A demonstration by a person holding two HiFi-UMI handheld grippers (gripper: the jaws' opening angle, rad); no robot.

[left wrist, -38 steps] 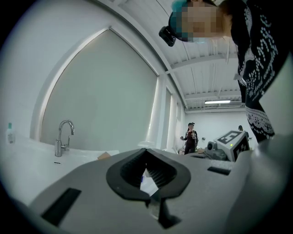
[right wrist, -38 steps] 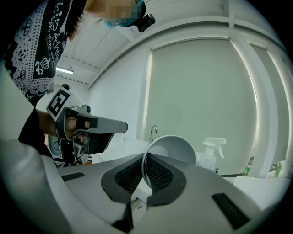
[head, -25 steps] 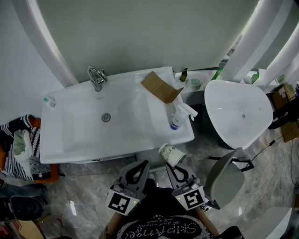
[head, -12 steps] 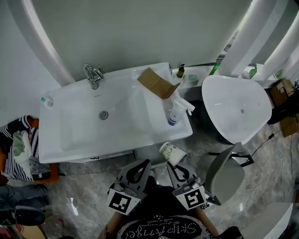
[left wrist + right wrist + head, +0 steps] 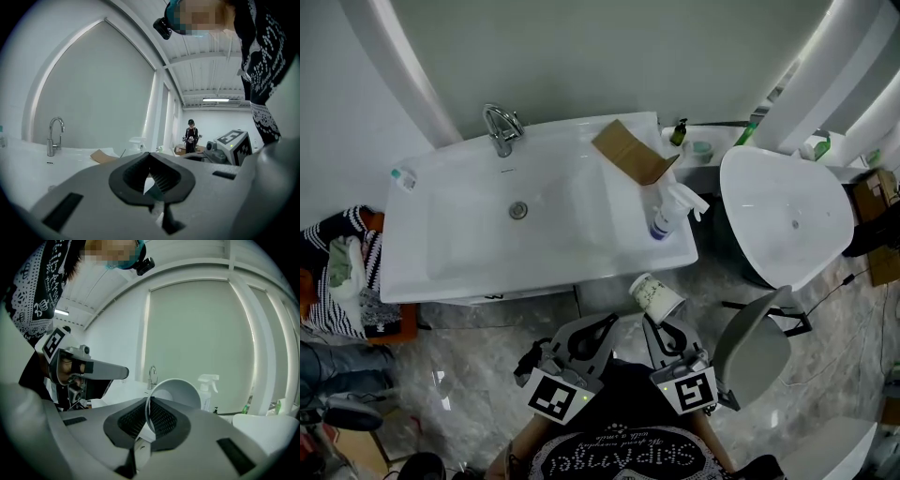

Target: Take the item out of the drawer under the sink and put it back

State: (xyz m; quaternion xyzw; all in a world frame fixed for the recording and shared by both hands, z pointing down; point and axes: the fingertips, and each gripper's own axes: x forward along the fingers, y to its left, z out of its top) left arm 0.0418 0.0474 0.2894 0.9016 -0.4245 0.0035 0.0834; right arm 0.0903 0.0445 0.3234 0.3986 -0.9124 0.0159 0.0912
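Head view: cup (image 5: 655, 297) tilted, near sink (image 5: 412, 274) front edge.
Right gripper view: right gripper (image 5: 147, 404) jaws pinching cup rim.
Left gripper view: left gripper (image 5: 150, 157) jaws pressed together.

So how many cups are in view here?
1: the cup, held by its rim in the right tool, in front of the sink's right front corner. More could be hidden below the sink.

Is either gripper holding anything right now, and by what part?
The right gripper pinches the paper cup by its rim wall; the left gripper holds nothing.
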